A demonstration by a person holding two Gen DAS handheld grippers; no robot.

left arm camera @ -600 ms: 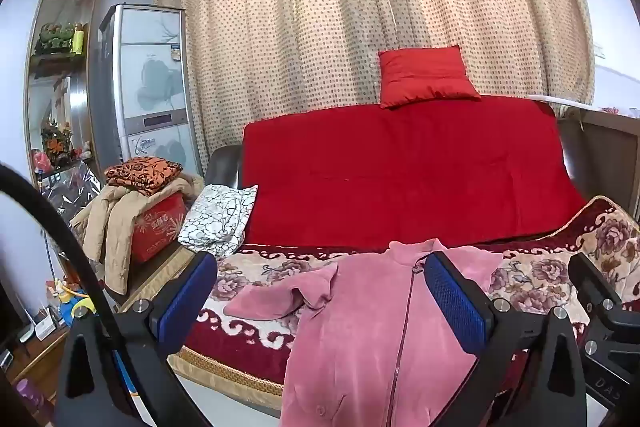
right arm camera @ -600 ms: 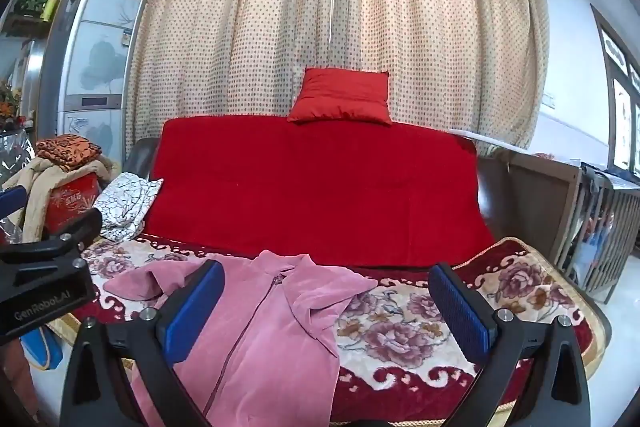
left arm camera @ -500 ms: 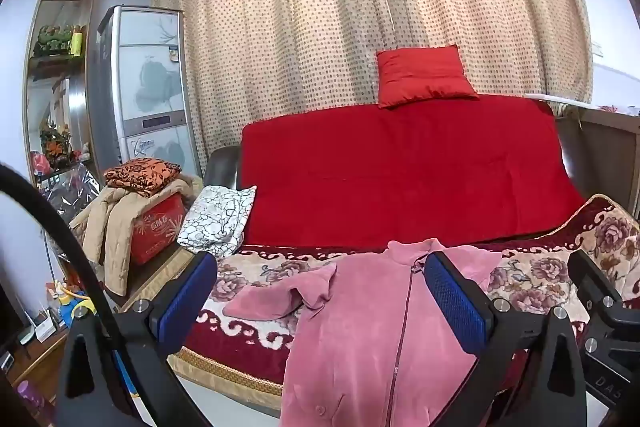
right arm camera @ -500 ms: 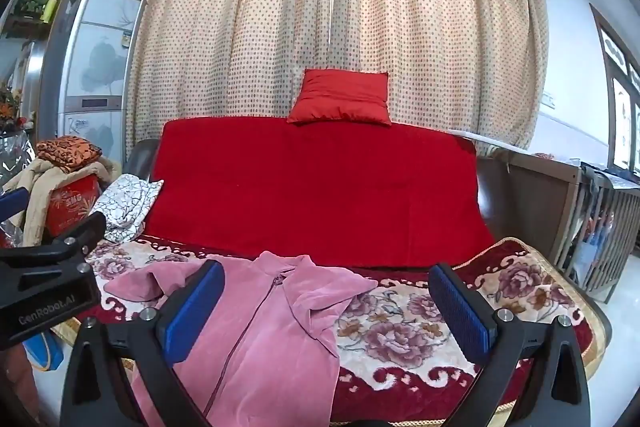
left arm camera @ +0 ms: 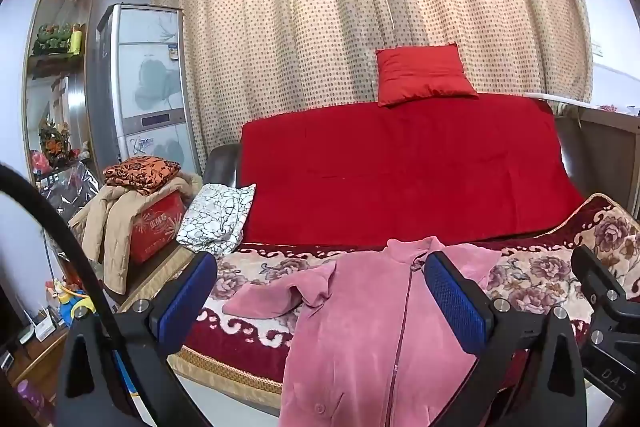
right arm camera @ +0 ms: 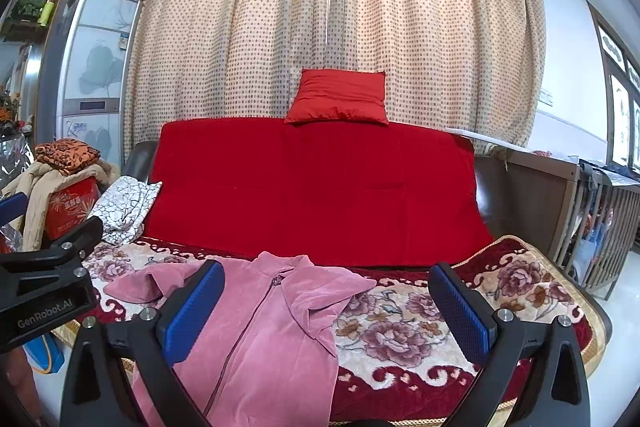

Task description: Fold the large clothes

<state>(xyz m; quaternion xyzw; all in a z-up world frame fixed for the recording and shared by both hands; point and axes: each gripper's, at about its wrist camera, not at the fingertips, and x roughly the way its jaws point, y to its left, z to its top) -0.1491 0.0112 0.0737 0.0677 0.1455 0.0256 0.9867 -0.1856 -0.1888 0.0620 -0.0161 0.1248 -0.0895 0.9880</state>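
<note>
Pink zip-front jacket (left arm camera: 372,339) lies front-up on the sofa seat, collar toward the backrest, zip closed down the middle, lower part hanging over the front edge of the seat. One sleeve (left arm camera: 272,297) spreads out flat to the left in the left wrist view; the other side is folded in on itself toward the chest in the right wrist view. Under it, a floral seat cover (right arm camera: 404,323), cream with maroon border and rose pattern. Left gripper (left arm camera: 320,303) hangs in front of the sofa with its jaws spread wide, blue pads facing each other, nothing between them and no contact with the cloth; the jacket's collar and left sleeve show through the gap. Right gripper (right arm camera: 326,307) likewise wide apart and empty, in front of the jacket's right half and the bare floral cover. Each gripper shows at the edge of the other's view, side by side. Behind the seat, a red throw (right arm camera: 316,187) covers the backrest, with a red cushion (right arm camera: 340,103) on top of it. A black-and-white patterned cloth (left arm camera: 218,219) sits at the sofa's left end. Left of that, a beige coat (left arm camera: 108,227) drapes over a red box (left arm camera: 156,227), with a folded orange-and-black cloth (left arm camera: 140,173) on top. Dotted cream curtains (right arm camera: 336,27) fill the back wall; a tall cabinet (left arm camera: 148,83) stands at the left.
</note>
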